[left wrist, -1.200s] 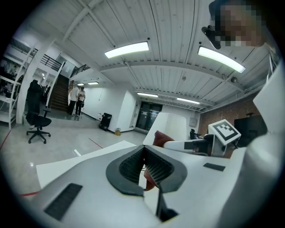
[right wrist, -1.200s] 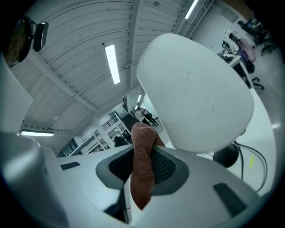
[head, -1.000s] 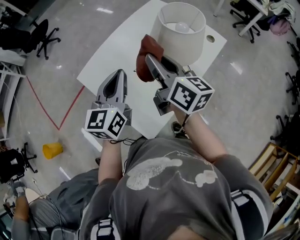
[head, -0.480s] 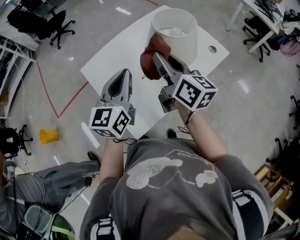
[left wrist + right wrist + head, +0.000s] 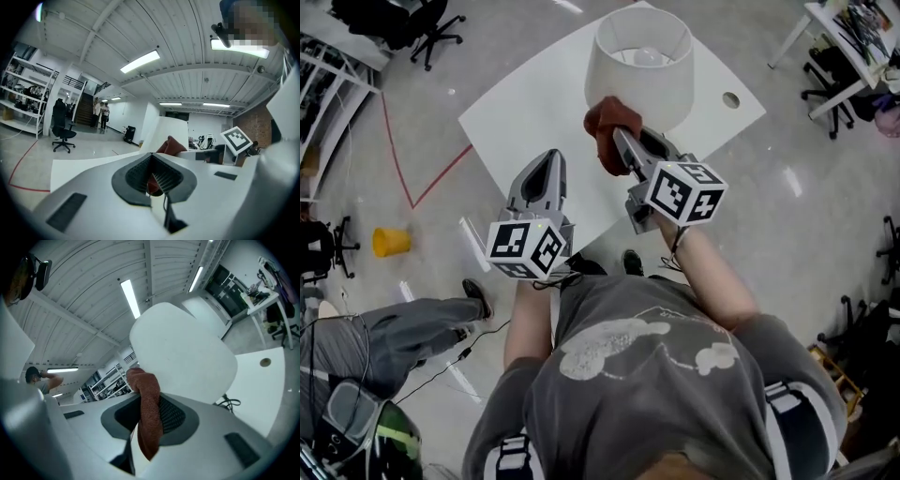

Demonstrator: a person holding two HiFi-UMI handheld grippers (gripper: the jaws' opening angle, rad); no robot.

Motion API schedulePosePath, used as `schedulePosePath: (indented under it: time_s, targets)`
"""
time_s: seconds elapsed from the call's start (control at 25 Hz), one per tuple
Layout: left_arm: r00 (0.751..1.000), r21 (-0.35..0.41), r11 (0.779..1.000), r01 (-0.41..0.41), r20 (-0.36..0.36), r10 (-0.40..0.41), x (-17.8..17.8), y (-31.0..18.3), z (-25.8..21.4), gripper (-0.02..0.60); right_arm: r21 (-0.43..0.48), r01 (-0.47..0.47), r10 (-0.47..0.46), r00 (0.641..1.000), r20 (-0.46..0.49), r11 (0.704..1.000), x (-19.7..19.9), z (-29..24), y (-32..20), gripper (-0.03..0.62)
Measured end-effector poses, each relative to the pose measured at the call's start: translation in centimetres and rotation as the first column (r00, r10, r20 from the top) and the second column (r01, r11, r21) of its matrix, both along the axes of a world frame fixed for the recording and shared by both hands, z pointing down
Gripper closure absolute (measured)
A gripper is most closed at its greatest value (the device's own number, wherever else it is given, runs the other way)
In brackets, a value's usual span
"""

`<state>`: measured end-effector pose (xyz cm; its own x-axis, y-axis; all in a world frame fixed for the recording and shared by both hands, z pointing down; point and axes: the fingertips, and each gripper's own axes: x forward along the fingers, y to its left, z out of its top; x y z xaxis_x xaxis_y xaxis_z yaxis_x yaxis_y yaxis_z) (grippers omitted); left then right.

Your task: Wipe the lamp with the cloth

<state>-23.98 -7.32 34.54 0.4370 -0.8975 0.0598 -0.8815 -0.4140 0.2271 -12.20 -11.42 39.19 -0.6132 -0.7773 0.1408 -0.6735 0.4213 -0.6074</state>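
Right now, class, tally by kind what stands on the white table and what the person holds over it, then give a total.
lamp: 1
cloth: 1
grippers: 2, the left gripper and the right gripper
Total: 4

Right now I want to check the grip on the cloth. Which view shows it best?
The right gripper view: the cloth hangs clamped between the right hand-held gripper's jaws, close up. The head view shows it bunched beside the lamp; the left gripper view, only a red scrap.
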Motion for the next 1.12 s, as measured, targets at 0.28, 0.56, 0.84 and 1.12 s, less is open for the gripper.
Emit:
schedulePosePath:
  time_s: [0.28,0.56,0.84,1.12]
  targets:
    - [1.000,-0.058,0.998,0.007,-0.006,-0.007,0.3,-0.2,2.4,0.574,-0.057,0.013,-0.016,0.998,-0.052,0.998,0.6,3.4,0.5,0.503]
    - [0.999,-0.082,0.996,-0.025,-0.037,0.022,-0.8,-1.0,3.4,0.574,-0.051,-0.030,0.023,0.989,-0.146,0.998,1.0,4.0,1.1,0.503]
    - [0.994,0.029,0.994,-0.108,-0.020,0.109,-1.1,-2.6,-1.4,0.574,0.112,-0.030,0.058,0.966,-0.253,0.993,1.9,-1.3,3.6,0.503]
    - [0.971,0.124,0.969,-0.215,-0.079,0.226,1.0,-4.0,-6.1,0.574,0.327,-0.073,0.145,0.969,-0.200,0.942,3.2,-10.3,2.7,0.503]
